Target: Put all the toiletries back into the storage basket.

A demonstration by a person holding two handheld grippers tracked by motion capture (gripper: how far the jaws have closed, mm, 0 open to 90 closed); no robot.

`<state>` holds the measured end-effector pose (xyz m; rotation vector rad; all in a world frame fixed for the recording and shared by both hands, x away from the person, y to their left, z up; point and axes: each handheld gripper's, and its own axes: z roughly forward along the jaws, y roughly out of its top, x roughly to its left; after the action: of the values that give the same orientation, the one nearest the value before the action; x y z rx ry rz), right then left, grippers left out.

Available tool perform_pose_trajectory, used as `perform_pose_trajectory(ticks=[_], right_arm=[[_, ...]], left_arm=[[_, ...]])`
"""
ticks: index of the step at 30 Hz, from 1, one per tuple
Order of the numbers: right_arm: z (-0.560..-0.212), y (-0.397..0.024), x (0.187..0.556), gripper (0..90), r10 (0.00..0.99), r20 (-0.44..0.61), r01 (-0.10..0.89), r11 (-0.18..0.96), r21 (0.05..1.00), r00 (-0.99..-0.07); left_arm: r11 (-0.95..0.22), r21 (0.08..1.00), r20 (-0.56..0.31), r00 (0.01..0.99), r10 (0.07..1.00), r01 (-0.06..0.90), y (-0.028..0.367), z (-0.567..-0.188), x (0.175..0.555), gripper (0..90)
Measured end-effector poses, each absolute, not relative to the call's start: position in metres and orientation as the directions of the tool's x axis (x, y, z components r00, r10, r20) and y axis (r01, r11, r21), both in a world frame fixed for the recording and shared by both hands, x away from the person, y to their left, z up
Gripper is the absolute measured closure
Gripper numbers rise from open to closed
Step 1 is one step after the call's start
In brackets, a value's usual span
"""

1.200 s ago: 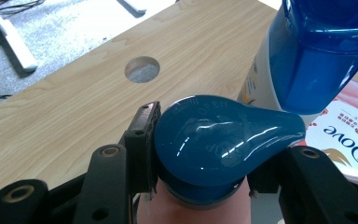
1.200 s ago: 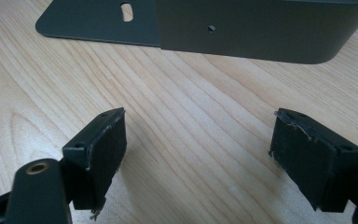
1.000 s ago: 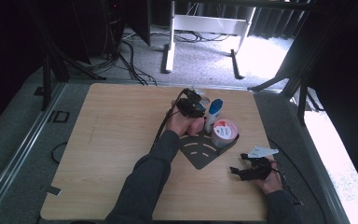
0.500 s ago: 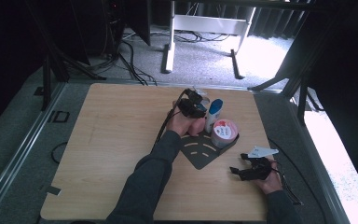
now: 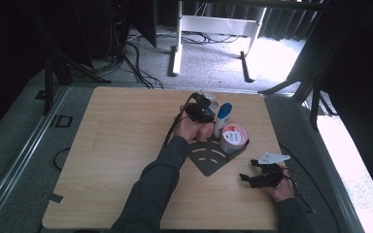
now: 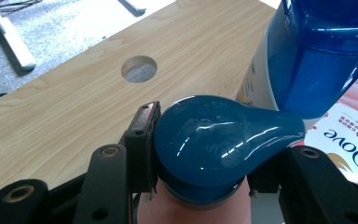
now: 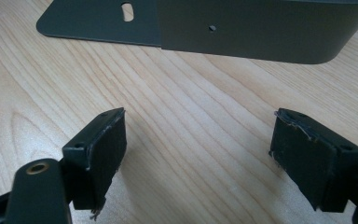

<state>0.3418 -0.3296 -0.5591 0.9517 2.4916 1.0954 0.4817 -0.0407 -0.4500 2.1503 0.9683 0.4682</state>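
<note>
At centre of the high view, the left hand-held gripper (image 5: 200, 112) is clamped on a pink bottle (image 6: 200, 205) by its blue cap (image 6: 216, 140), seen low in the left gripper view. A white bottle (image 5: 222, 120) with blue top and a Dove jar (image 5: 233, 138) are seen just right of it, in a dark rack (image 5: 209, 158). At lower right, the right hand-held gripper (image 5: 258, 175) is held with jaws apart over bare tabletop (image 5: 121, 131), near the rack.

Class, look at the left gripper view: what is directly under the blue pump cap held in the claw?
A pink bottle body shows just below the blue pump cap; the left claw hides the rest.
</note>
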Motion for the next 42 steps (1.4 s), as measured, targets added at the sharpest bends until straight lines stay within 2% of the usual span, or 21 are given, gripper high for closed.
perform_pose_trajectory(ticks=[18,37,42], right_arm=[[-0.5591,-0.3296,0.3418,18.1,0.658,0.027,0.465,0.501,0.73,-0.753],[-0.5591,-0.3294,0.3416,18.0,0.658,0.025,0.463,0.503,0.729,-0.753],[-0.5591,-0.3293,0.3415,18.0,0.658,0.024,0.463,0.503,0.729,-0.753]], left_arm=[[-0.411,0.763,0.02,0.617,0.786,0.499,-0.0401,-0.4541,0.476,53.0],[-0.457,0.749,0.056,0.642,0.765,0.479,-0.0406,-0.4538,0.4741,51.9],[-0.472,0.745,0.071,0.647,0.759,0.471,-0.042,-0.4538,0.4728,48.5]])
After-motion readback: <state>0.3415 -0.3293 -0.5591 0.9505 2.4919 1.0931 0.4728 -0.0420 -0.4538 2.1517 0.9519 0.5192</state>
